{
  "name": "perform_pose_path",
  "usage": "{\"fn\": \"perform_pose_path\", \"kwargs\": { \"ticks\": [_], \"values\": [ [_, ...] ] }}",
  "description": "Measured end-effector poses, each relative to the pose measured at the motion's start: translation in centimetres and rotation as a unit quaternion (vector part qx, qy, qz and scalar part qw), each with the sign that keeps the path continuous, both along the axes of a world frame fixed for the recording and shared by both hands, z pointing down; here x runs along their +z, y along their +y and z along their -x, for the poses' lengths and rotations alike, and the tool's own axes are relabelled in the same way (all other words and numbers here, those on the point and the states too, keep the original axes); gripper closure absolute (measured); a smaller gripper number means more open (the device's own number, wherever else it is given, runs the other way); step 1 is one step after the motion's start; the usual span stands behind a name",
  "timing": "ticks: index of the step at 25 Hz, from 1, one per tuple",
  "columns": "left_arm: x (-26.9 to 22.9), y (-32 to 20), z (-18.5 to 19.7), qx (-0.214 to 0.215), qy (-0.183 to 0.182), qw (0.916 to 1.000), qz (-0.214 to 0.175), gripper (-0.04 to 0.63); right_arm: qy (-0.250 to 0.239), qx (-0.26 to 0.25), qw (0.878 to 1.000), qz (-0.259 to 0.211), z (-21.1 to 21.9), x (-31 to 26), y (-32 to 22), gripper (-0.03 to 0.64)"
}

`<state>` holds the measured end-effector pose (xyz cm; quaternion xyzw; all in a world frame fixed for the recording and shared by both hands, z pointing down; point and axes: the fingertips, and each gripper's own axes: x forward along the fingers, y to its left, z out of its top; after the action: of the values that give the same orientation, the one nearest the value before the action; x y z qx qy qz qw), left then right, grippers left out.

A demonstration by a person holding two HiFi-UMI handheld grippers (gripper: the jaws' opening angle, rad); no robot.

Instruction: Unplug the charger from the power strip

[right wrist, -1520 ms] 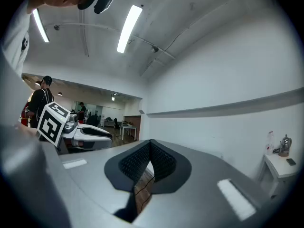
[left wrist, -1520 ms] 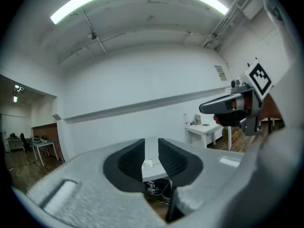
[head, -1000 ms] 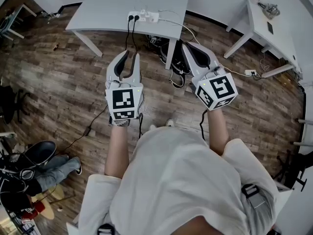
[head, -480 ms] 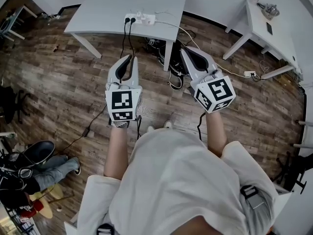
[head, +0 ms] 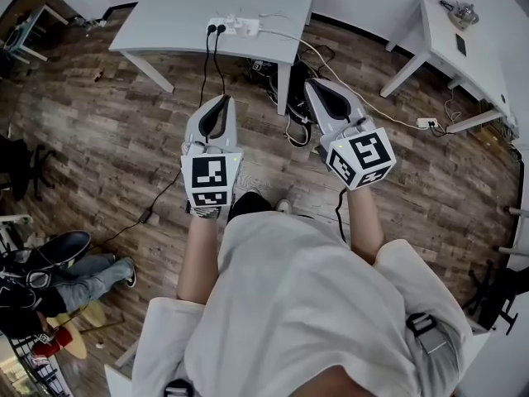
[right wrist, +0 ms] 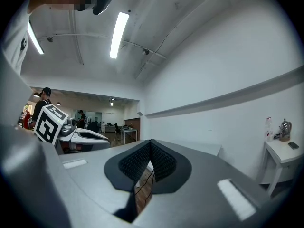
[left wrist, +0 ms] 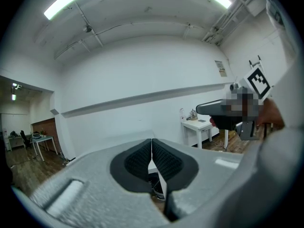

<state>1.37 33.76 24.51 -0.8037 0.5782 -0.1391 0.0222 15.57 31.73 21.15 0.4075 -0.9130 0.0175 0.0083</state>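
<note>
Each gripper cube bears square black-and-white markers; no lettering can be read on them. A small notice [left wrist: 221,69] is fixed high on the white wall, its print too small to read.

A pale grey table [head: 165,15] stands on a wood-plank floor [head: 99,131] beside the white wall. The white power strip [head: 238,27] lies near the table's front edge. Two black plugs [head: 215,29] are seated in its left end, and their black cables hang over the edge to the floor. Which of them belongs to the charger cannot be told. A second white table [head: 463,56] stands to the right. Strip lights [right wrist: 118,34] are mounted on the ceiling.

The left gripper [head: 221,99] is held over the floor, pointing toward the table and well apart from the strip. Its jaws have just been closing and are seen pressed pad to pad with nothing between them [left wrist: 152,140]. The right gripper [head: 314,83] is held alongside, likewise short of the table. Its pads are also met at the tip and nothing is gripped [right wrist: 151,141].
</note>
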Motion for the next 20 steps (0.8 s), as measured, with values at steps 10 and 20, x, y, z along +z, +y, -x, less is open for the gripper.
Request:
{"fn": "perform_pose_path", "kwargs": {
  "ticks": [10, 20],
  "values": [
    [2.6, -3.9, 0.9, -0.014, 0.031, 0.9991, 0.023, 0.586, 0.015, -0.004, 1.000, 0.019, 0.8, 2.4, -3.8, 0.615],
    [4.4, -15.3, 3.6, -0.005, 0.065, 0.9972, 0.037, 0.586, 0.050, 0.020, 0.998, 0.030, 2.3, 3.2, -14.3, 0.615]
  ]
}}
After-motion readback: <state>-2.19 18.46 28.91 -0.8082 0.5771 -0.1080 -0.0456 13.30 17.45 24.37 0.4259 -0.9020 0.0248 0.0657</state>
